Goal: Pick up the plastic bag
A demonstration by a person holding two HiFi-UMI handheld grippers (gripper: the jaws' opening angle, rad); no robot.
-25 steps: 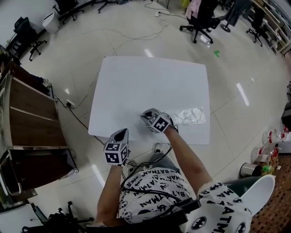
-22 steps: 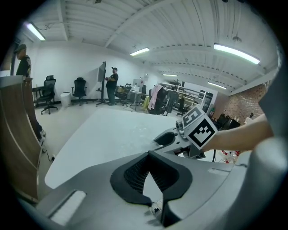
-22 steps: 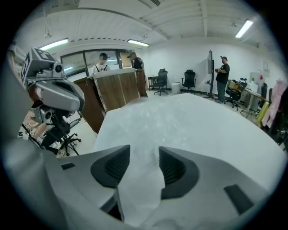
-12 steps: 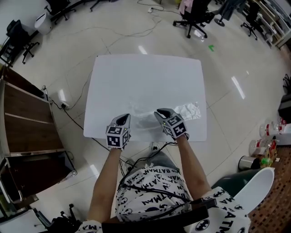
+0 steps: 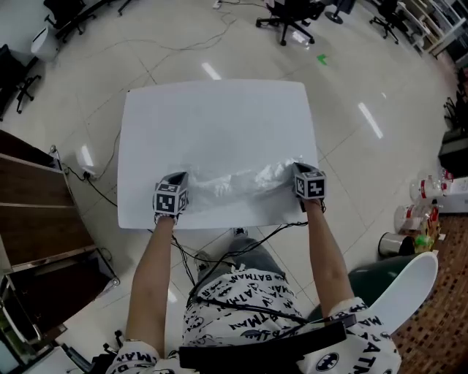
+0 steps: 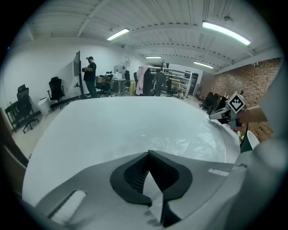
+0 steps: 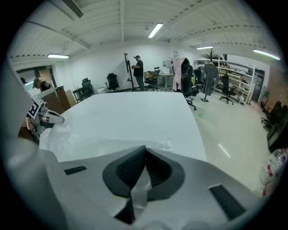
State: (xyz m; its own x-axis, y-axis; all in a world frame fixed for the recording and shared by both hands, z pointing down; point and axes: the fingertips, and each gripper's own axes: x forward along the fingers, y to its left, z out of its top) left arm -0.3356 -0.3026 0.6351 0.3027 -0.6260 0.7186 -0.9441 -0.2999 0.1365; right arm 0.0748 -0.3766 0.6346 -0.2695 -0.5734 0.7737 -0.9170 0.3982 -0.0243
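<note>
A clear, crinkled plastic bag (image 5: 238, 181) lies stretched across the near part of the white table (image 5: 219, 117). My left gripper (image 5: 179, 178) is at the bag's left end, and in the left gripper view the left gripper (image 6: 148, 161) is shut on a strip of the film. At the bag's right end, my right gripper (image 5: 299, 170) has just been closing. In the right gripper view the right gripper (image 7: 144, 156) has bag film pinched between its pads. The bag (image 6: 198, 143) spreads toward the other gripper in each gripper view.
The table's near edge runs just below both grippers. A wooden cabinet (image 5: 29, 212) stands at the left, and cables hang under the table. Bottles and a metal can (image 5: 398, 245) sit on the floor at the right. Office chairs (image 5: 289, 14) stand beyond the table.
The bag was bunched at the table's right; now it is drawn out across the near edge. My right gripper swung from the bag's left end to its right end, and my left gripper came onto the table.
</note>
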